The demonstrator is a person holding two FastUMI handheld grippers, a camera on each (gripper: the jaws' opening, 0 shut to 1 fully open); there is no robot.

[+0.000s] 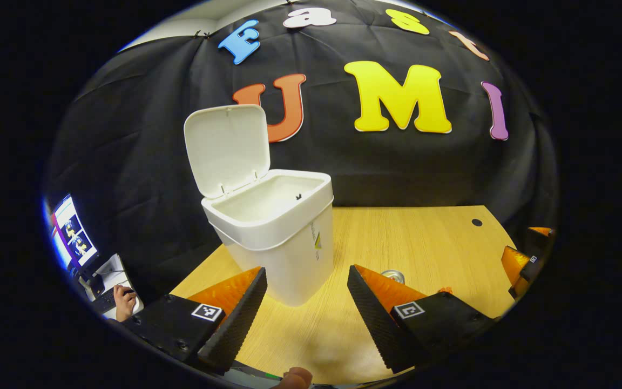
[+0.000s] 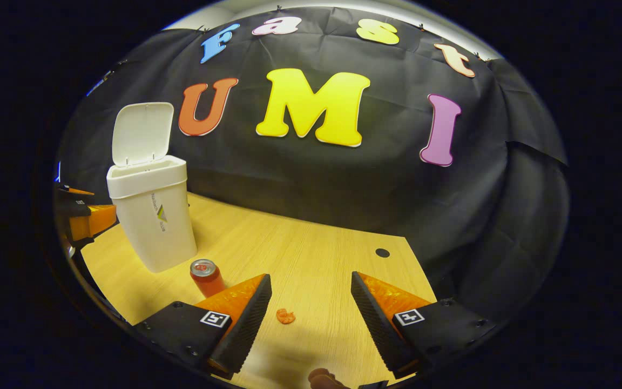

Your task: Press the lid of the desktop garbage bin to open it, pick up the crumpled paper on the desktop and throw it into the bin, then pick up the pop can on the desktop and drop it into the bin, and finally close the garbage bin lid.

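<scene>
Right gripper view lays it all out pretty well: the wooden desk (image 2: 311, 254) is the biggest thing going, with the white garbage bin (image 2: 154, 216) standing toward its far left and the bin's lid (image 2: 143, 132) already flipped up and tilted back on its hinge, so the mouth is wide open for drops. Judging by that, the press-to-open step looks done. The pop can (image 2: 207, 277) stands upright just in front of the bin, close beside the right gripper (image 2: 311, 310)'s left finger. Smallest thing is the crumpled paper (image 2: 285, 316), a little orange wad lying on the desk between the spread fingers, which are released and holding nothing; that lineup suggests the paper is the next grab. Over in the left gripper view, the left gripper (image 1: 306, 302) is also spread wide with nothing in it, parked right in front of the bin (image 1: 278, 237), probably staying near for the lid-closing at the end. The can's top (image 1: 393, 276) peeks out past its right finger.
</scene>
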